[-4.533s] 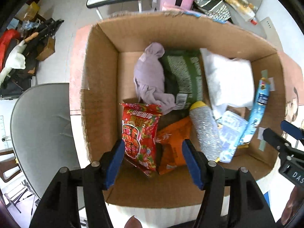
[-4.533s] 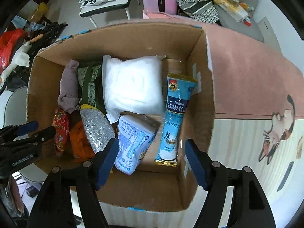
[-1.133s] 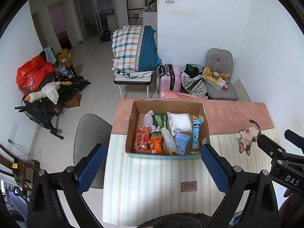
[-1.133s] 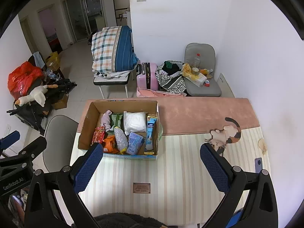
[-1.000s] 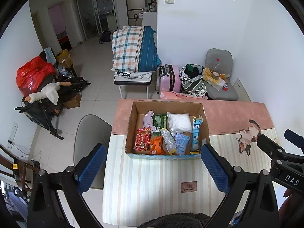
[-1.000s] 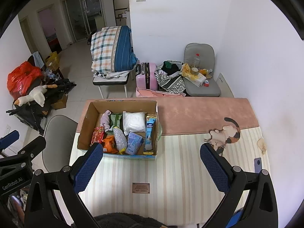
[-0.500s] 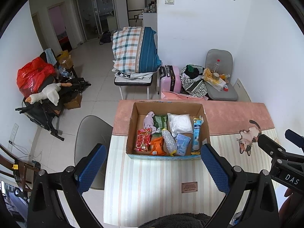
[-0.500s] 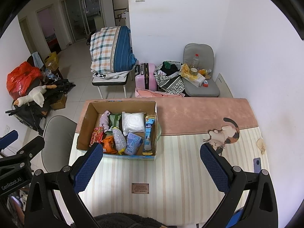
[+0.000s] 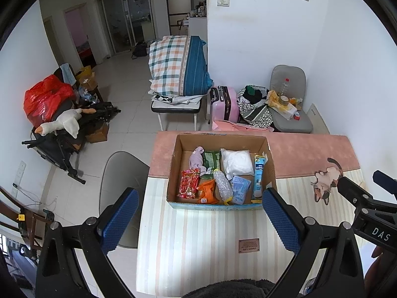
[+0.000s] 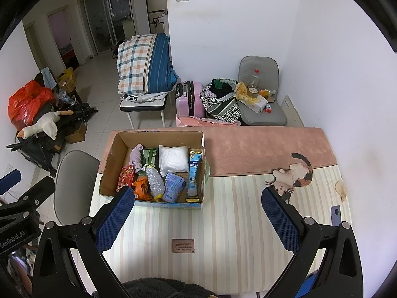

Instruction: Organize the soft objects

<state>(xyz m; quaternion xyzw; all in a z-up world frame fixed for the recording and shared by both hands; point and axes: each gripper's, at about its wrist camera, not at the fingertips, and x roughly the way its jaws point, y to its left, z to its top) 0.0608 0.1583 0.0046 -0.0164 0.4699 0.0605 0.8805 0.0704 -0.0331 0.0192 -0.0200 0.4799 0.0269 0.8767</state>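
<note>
Jaws wide, phone (image 10: 335, 214) in right view only

An open cardboard box (image 9: 173, 173) is set on the table. Inside, a lilac cloth (image 9: 196, 157) lies at ten o'clock, a white padded pack (image 9: 237, 161) at one, a red snack bag (image 9: 188, 183) at eight, and a tall blue pouch (image 9: 258, 177) at three.

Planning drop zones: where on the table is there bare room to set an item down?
Free: striped cloth in front of the cardboard box, around the small label, and right toward the cat print; also the pink strip behind. Crowded: the box floor, packed except its near-left corner. A phone sits at the far right edge.
</note>
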